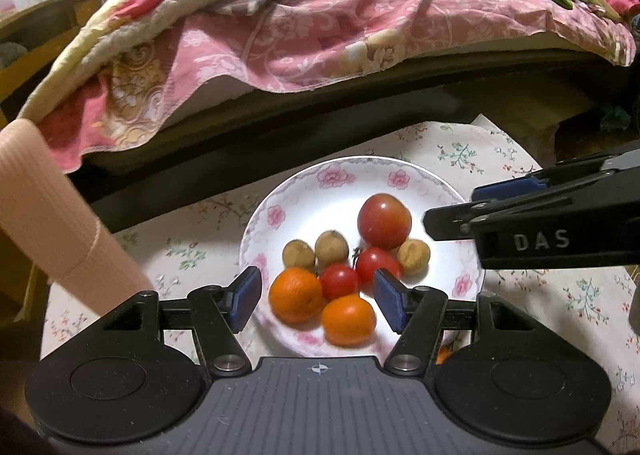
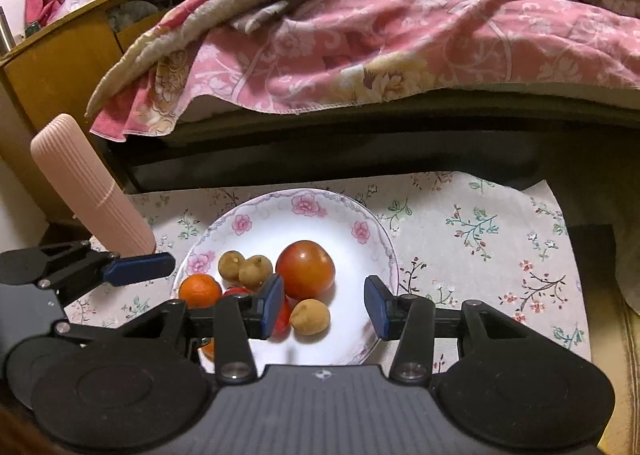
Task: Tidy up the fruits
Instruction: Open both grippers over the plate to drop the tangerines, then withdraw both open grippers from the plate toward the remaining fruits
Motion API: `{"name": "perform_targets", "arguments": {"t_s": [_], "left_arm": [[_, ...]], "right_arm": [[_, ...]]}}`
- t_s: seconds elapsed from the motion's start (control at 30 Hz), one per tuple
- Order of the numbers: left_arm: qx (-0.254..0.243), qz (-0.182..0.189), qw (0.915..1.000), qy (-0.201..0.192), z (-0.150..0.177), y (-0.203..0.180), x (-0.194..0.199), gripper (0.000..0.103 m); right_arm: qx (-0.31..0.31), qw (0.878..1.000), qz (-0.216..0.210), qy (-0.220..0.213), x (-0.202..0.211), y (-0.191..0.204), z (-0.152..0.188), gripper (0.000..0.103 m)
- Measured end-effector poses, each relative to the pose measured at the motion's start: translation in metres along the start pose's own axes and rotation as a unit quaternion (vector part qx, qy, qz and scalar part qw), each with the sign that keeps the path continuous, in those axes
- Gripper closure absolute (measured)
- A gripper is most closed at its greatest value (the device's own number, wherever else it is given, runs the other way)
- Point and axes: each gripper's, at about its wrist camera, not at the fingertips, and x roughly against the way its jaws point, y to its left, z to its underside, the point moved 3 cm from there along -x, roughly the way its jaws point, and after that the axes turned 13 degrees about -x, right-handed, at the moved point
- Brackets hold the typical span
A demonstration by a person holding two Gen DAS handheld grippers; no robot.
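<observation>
Orange tangerines [image 1: 296, 295] between left claw [image 1: 318, 301]

Glossy plate, matt everything else

The flowered plate [image 2: 256, 223] looks like glazed china, shiny white; the big tomato [image 2: 305, 269] has smooth glossy skin, the brown fruits [image 2: 310, 317] are dull and rough-ish. Printed tablecloth [image 2: 472, 231] is matt fabric, the far quilt [image 2: 360, 51] soft cotton, the left cabinet [image 2: 52, 71] varnished wood.

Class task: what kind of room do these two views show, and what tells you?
Probably a bedroom at home: a bed with a rumpled pink floral quilt, a wooden cabinet beside it, and a floral plate of fruit.
</observation>
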Motion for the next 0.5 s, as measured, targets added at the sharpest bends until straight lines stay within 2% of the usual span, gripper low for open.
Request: {"name": "perform_targets", "arguments": {"t_s": [0.27, 0.5], "left_arm": [[0.009, -0.008, 0.9998, 0.018, 0.024, 0.003, 0.025, 0.032], [0.015, -0.005, 0.9993, 0.035, 0.047, 0.004, 0.042, 0.032]], "right_arm": [[0.009, 1.0, 0.012, 0.005, 0.018, -0.001, 0.018, 0.057], [0.027, 0.999, 0.007, 0.031, 0.031, 0.001, 0.05, 0.057]]}}
